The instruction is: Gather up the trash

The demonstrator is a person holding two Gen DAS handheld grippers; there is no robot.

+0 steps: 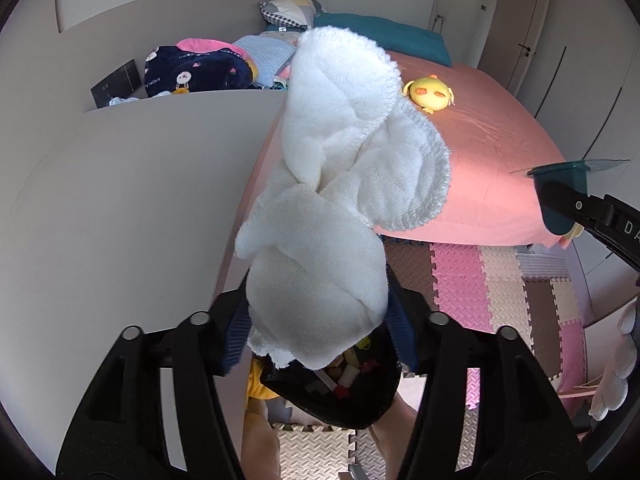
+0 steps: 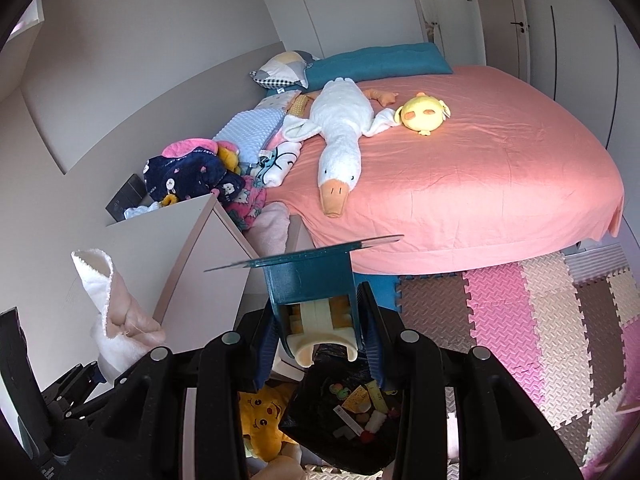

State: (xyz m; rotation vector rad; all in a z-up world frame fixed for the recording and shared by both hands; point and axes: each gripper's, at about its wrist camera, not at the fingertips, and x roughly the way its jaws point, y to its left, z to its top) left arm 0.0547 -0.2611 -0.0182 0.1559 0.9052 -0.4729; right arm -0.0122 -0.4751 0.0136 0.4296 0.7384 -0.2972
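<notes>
My left gripper (image 1: 318,328) is shut on a white knitted cloth (image 1: 340,168), which stands up between the fingers and hides much of the bed. The cloth also shows in the right wrist view (image 2: 108,312) at the left. My right gripper (image 2: 320,344) is shut on a teal plastic piece with a flat clear top and a cream part inside (image 2: 312,284); it also shows in the left wrist view (image 1: 560,184). Below both grippers hangs an open black trash bag (image 2: 340,432) holding several small scraps; it also shows in the left wrist view (image 1: 340,396).
A bed with a pink sheet (image 2: 500,184) carries a white goose plush (image 2: 340,140), a yellow chick plush (image 2: 424,114), pillows and a heap of clothes (image 2: 188,172). A grey cabinet top (image 1: 140,200) lies to the left. Foam puzzle mats (image 2: 520,328) cover the floor. A yellow plush (image 2: 264,428) lies by the bag.
</notes>
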